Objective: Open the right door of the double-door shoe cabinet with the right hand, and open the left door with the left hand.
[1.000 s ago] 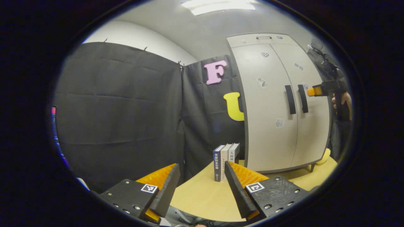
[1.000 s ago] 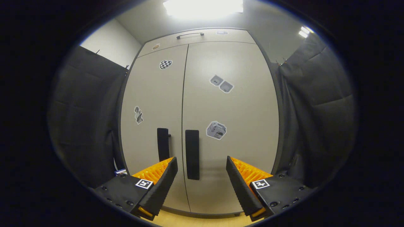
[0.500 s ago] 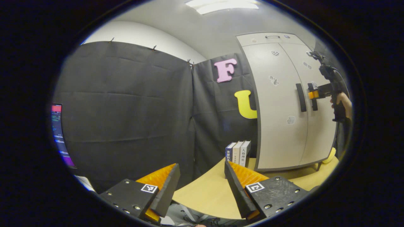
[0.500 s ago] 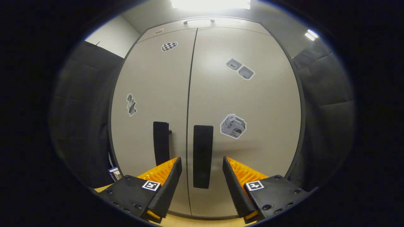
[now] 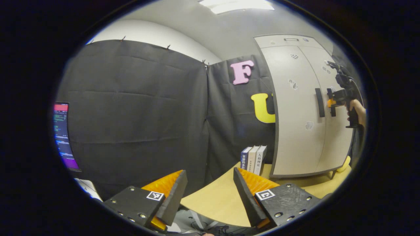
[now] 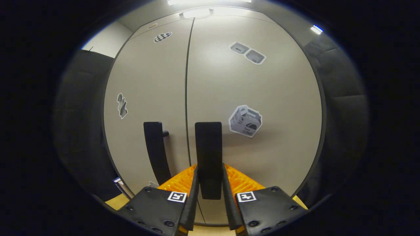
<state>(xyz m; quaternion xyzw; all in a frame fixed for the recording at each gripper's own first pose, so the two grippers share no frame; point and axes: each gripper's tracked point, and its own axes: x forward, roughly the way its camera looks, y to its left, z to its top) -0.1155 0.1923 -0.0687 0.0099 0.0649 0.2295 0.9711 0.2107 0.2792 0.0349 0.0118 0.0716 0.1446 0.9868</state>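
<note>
The beige double-door shoe cabinet [image 6: 269,98] stands close ahead in the right gripper view, both doors closed. My right gripper [image 6: 209,188] is shut on the right door's black handle [image 6: 208,147], one finger on each side of its lower part. The left door's black handle [image 6: 153,147] hangs free beside it. In the left gripper view the cabinet [image 5: 295,131] stands far off at the right, with the right gripper [image 5: 332,102] and a hand [image 5: 357,109] at its handles. My left gripper [image 5: 210,196] is open over the table's near edge, holding nothing.
Three books [image 5: 253,158] stand upright on the wooden table [image 5: 216,200] just left of the cabinet. A yellow object [image 5: 343,164] lies by the cabinet's right foot. A lit monitor [image 5: 64,136] sits at the far left. Stickers [image 6: 245,120] dot the doors.
My right gripper moved up to the cabinet and shut on the right door's handle. The left gripper view swung left, sliding the cabinet toward the right edge.
</note>
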